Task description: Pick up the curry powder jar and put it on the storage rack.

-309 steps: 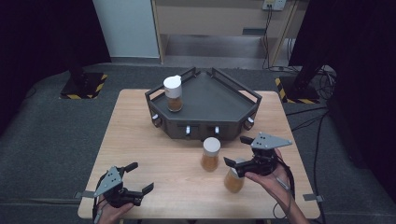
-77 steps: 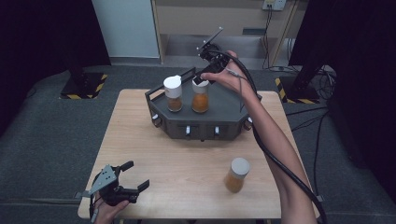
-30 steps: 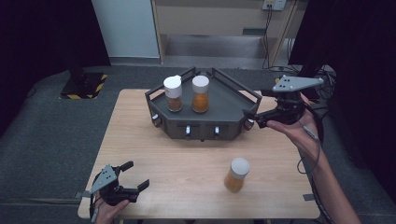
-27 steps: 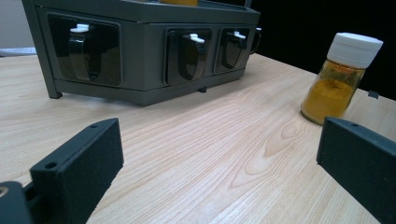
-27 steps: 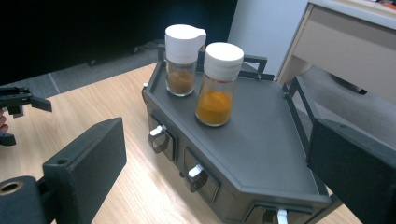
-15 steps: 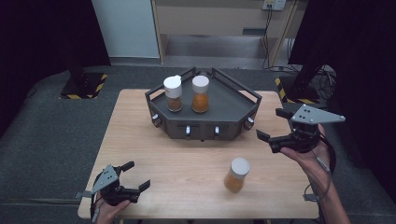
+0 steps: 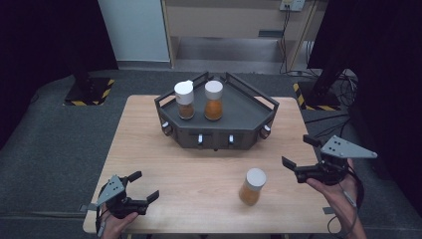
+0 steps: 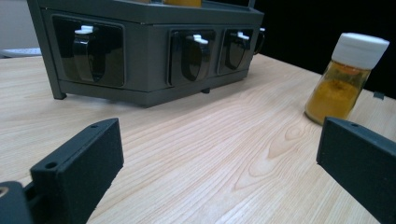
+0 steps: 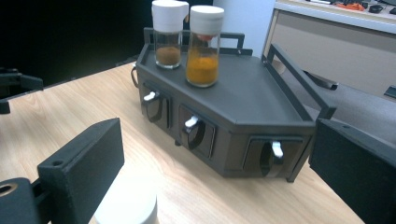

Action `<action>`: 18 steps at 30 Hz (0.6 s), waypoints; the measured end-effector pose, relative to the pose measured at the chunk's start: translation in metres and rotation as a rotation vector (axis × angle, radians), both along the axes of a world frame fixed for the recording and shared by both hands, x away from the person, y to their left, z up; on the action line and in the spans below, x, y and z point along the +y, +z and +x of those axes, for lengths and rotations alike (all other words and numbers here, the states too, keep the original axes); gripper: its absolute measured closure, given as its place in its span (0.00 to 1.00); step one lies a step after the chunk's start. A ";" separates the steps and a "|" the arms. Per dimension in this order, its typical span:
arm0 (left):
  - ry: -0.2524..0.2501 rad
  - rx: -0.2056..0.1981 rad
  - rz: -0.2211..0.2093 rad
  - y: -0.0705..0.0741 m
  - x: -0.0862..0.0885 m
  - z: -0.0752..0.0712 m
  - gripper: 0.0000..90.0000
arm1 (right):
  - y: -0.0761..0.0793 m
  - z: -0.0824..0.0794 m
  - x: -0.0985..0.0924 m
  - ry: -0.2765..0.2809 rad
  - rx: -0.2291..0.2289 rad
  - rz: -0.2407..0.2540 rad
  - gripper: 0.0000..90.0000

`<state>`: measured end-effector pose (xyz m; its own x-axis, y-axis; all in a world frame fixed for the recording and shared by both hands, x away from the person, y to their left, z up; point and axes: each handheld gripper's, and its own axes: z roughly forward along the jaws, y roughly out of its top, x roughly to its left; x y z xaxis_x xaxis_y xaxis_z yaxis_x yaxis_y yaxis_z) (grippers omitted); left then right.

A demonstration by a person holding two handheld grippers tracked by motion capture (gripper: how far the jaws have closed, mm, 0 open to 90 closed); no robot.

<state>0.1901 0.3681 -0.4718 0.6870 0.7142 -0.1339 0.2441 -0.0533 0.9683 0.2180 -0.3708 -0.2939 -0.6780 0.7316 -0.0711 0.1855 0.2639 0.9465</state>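
Standing alone in front of the rack [image 7: 219, 122], the spice jar [image 7: 252, 186] has the right gripper [image 7: 297, 158] beside it, seemingly clear; left gripper [image 7: 143, 186] farther off, both spread wide.

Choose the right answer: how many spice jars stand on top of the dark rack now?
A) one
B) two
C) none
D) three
B: two jars, one with brown spice and one with orange spice, stand on the rack; a third jar stands on the table.
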 end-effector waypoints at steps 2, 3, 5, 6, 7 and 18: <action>0.003 0.000 -0.006 0.000 0.000 0.000 0.00 | -0.011 -0.006 -0.002 -0.009 -0.001 0.004 0.04; 0.004 0.002 -0.004 0.000 0.000 0.000 0.00 | -0.015 -0.008 -0.002 -0.013 -0.001 0.002 0.04; 0.005 0.000 -0.006 0.000 0.001 0.000 0.00 | -0.023 -0.012 -0.003 -0.015 0.004 -0.002 0.04; 0.006 -0.002 -0.005 0.000 0.000 -0.001 0.00 | -0.027 -0.013 -0.004 -0.018 0.006 0.003 0.04; 0.005 -0.004 -0.001 0.000 0.000 -0.001 0.00 | -0.031 -0.015 -0.005 -0.025 0.008 0.011 0.04; 0.021 -0.009 0.022 0.003 -0.001 -0.005 0.00 | -0.074 -0.038 -0.017 -0.093 0.007 0.074 0.04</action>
